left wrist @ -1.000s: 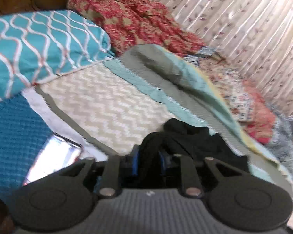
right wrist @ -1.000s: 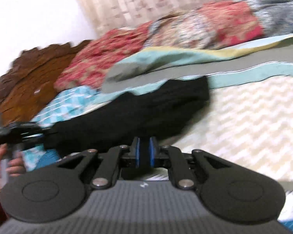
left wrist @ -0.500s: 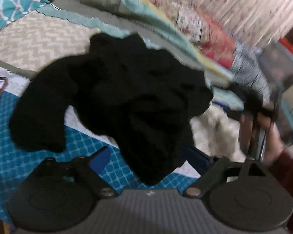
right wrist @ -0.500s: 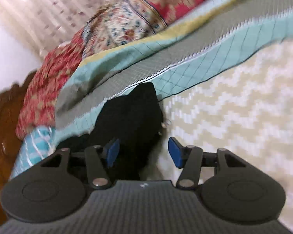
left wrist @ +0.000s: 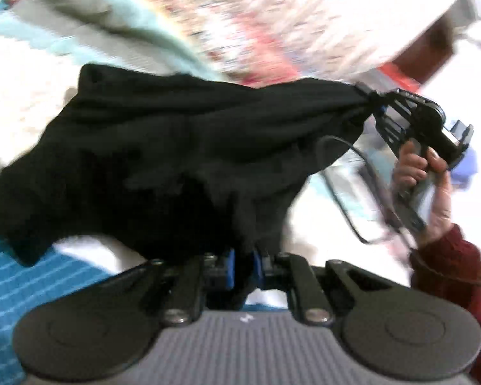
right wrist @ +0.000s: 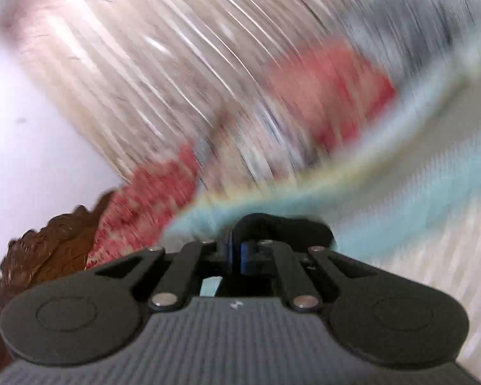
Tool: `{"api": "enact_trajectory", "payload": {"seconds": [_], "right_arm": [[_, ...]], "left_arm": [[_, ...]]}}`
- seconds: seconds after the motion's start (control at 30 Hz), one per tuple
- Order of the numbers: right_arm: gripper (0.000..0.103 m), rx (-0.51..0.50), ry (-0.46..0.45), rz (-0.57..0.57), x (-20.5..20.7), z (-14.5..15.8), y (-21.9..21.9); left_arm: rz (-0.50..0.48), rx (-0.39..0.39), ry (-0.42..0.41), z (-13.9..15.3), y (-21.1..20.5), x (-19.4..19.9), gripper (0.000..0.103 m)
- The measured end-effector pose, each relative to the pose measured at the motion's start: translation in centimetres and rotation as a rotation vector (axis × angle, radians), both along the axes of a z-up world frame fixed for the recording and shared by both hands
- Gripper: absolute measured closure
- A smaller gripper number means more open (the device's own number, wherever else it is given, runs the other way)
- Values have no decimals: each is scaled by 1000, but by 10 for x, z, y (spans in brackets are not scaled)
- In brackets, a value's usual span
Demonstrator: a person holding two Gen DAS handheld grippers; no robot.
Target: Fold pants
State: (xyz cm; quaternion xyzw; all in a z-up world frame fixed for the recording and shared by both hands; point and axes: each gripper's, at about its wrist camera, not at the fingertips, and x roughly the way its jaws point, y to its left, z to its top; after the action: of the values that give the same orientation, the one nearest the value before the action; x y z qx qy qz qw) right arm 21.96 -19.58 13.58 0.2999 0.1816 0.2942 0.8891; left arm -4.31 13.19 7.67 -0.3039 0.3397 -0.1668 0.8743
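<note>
The bed (left wrist: 25, 102), covered in a pale zigzag quilt, is blurred in both views; the black pants (left wrist: 163, 163) are held above it, stretched between the two tools; the left gripper (left wrist: 243, 268) is pinched onto one bunched end near the camera; the right gripper (left wrist: 373, 104) is clamped on the far end, cloth seen between its blue pads (right wrist: 229, 253); a hand (left wrist: 429, 179) is seen gripping its handle.
</note>
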Motion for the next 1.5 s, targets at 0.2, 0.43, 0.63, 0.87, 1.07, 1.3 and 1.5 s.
{"api": "enact_trajectory", "payload": {"seconds": [0.2,0.43,0.63,0.87,1.07,1.3,1.5], "right_arm": [[96,-195,-225,-41,-43,63,9],[61,-412,45,-21,-8,-32,28],[61,-343,223,-124,-24,-101,-39],[56,-257,459,-227,-23,-158,-82],[54,-70,569,-174,7,-189,-45],[93,-159,398,-328,4,-127,-64],[93,-218,-5,-428,-62,5,-135]], "left_arm": [[103,-44,-77,19,38,-24,93],[481,39,152,-10,124,-46,88],[495,10,217,-31,134,-65,61],[398,-129,249,-51,117,-68,34],[373,-239,300,-69,96,-43,31],[361,-231,292,-56,99,-20,93],[243,-303,91,5,99,-13,93]]}}
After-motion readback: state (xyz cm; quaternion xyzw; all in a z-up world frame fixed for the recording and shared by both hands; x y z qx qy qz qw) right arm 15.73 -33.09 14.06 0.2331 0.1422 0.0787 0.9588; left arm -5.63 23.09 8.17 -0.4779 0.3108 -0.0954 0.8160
